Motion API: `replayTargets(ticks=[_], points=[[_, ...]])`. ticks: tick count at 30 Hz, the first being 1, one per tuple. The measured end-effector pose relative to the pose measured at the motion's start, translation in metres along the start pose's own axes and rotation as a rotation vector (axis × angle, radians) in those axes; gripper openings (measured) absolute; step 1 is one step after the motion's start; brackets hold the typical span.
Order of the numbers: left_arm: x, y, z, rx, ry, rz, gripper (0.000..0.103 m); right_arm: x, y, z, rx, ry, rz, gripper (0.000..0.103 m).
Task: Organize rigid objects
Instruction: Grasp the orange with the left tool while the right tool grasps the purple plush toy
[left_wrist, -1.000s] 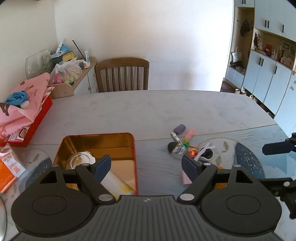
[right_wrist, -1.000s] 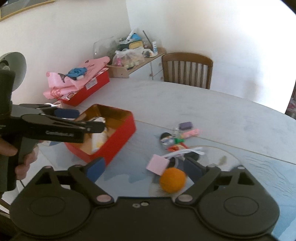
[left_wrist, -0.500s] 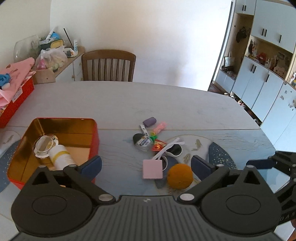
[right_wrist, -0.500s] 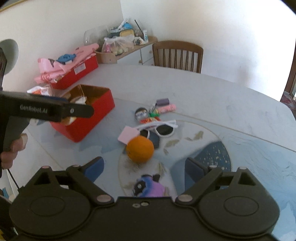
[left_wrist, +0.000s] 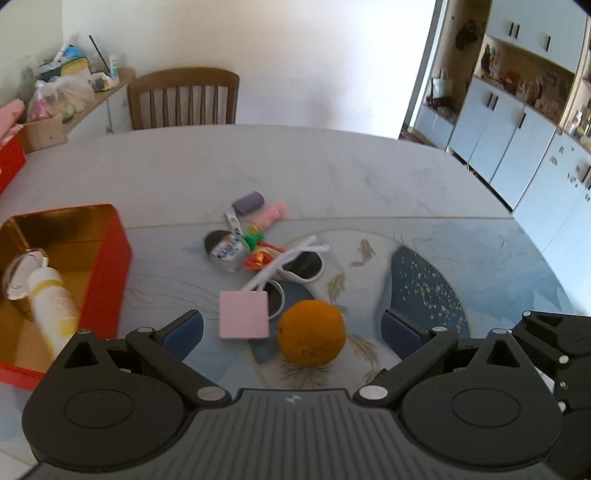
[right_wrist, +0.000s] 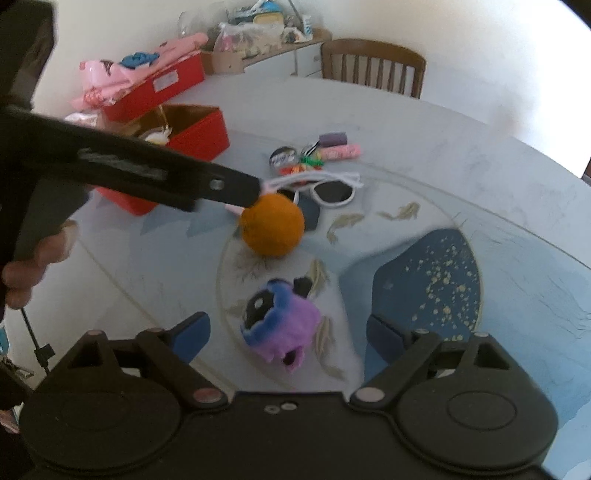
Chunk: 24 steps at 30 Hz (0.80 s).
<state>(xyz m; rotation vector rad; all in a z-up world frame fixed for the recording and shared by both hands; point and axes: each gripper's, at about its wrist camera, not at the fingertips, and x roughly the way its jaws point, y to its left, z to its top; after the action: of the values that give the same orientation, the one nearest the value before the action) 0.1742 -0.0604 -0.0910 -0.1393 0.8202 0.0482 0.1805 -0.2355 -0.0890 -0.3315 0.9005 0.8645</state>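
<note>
Left gripper (left_wrist: 291, 330) spread wide around the orange (left_wrist: 311, 333) (not touching); right gripper (right_wrist: 288, 334) spread, empty, over the plush toy (right_wrist: 280, 322); bare table (left_wrist: 332, 177) beyond.

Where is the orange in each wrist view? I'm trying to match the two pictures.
Left wrist: the orange sits low, right of centre, between the open left tool.
Right wrist: orange near centre, left of middle.
Shared landmark: white sunglasses just beyond it.

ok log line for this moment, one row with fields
left gripper: open, empty, over orange | right gripper: open, empty, over plush toy | red tin: holds tube
</note>
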Motion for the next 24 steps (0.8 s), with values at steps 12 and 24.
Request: replayTargets(ticks=[12, 24], points=[[0.039, -0.016, -0.005, 0.041, 0.030, -0.021, 0.103, 0.015, 0.000, -0.004, -0.056, 0.035, 0.017, 0.084], [0.054, -0.025, -0.005, 0.105, 0.052, -0.019, 0.091, 0.026, 0.004, -0.004, -0.104, 0.042, 0.018, 0.070]])
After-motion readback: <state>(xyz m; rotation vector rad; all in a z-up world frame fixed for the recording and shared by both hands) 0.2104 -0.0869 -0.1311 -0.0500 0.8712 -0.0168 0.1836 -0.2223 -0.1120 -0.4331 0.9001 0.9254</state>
